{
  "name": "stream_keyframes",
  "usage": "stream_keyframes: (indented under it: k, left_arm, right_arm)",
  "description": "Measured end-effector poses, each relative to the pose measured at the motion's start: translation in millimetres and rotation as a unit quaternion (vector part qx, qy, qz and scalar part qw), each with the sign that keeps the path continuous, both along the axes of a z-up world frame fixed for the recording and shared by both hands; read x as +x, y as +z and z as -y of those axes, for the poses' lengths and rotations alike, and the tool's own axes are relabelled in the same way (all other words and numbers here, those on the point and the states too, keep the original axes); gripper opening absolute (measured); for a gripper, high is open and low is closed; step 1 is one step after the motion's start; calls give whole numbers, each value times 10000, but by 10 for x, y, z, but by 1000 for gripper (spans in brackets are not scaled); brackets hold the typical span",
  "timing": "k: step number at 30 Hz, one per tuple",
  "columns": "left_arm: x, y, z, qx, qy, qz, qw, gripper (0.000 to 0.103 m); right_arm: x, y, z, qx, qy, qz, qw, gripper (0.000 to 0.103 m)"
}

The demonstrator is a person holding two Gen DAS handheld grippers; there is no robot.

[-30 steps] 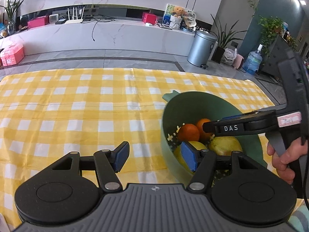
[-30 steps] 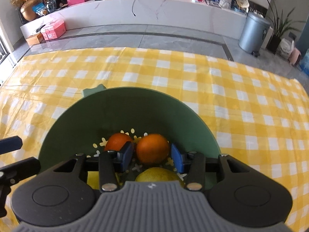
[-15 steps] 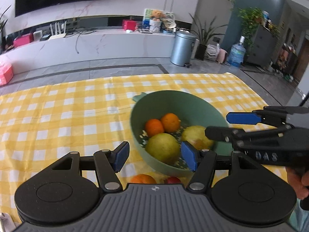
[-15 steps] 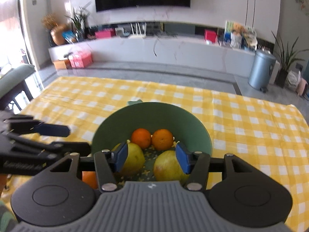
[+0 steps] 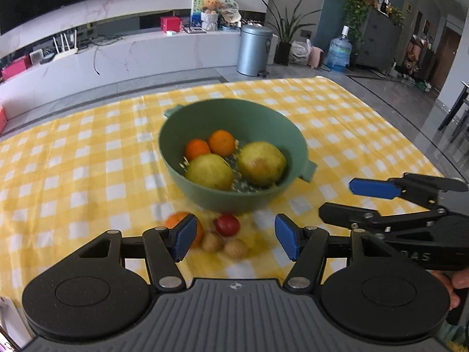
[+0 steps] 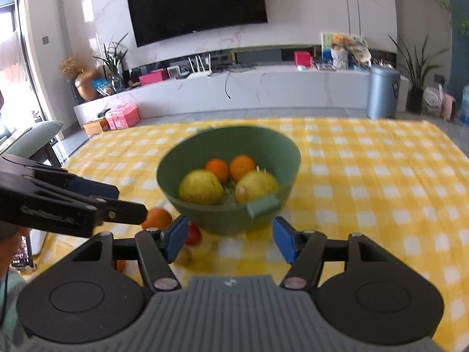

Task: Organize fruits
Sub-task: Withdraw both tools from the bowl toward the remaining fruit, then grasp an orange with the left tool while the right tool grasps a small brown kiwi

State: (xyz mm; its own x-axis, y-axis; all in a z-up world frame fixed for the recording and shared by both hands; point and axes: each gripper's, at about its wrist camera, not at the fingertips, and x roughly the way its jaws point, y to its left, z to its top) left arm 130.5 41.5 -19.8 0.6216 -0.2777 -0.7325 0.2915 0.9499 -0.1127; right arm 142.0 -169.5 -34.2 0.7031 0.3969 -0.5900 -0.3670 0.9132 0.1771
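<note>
Left wrist view: two brown nuts (image 5: 224, 245) beside orange (image 5: 182, 225) and red fruit (image 5: 227, 224), before green bowl (image 5: 205, 193) on checked cloth (image 5: 73, 158). Right wrist view: nuts mostly hidden. Bowl: two oranges, two pears. Left gripper (image 5: 233, 240) apart, empty; right gripper (image 6: 228, 239) just widening, empty.

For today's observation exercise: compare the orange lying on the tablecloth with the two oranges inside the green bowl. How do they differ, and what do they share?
The loose orange lies on the checked tablecloth beside the green bowl; the two bowl oranges sit inside it. The loose orange is half hidden behind the left gripper; the bowl oranges show fully. The loose orange neighbours a small red fruit; the bowl oranges neighbour yellow-green fruits. All are round and orange.
</note>
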Motion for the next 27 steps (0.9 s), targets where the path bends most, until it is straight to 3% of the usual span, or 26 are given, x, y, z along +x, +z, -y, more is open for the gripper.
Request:
stream_keyframes:
  k: [8, 12, 18, 22, 27]
  left_arm:
    - [-91, -95, 20, -93, -36, -48, 9999, 67]
    - [-69, -201, -18, -116, -6, -217, 9997, 62]
    - [-17, -369, -150, 34, 439, -338, 9985, 60]
    - [55, -385, -266, -99, 715, -265, 9970, 60]
    - [189, -460, -277, -26, 871, -222, 9959, 60]
  right_arm:
    - [-16, -161, 70, 231, -6, -289, 9993, 59]
    - [8, -256, 34, 168, 20, -336, 9993, 50]
    - [126, -336, -23, 233, 101, -508, 9984, 42]
    - [208, -409, -109, 265, 203, -643, 9974, 37]
    - [298, -484, -204, 340, 250, -764, 9962, 36]
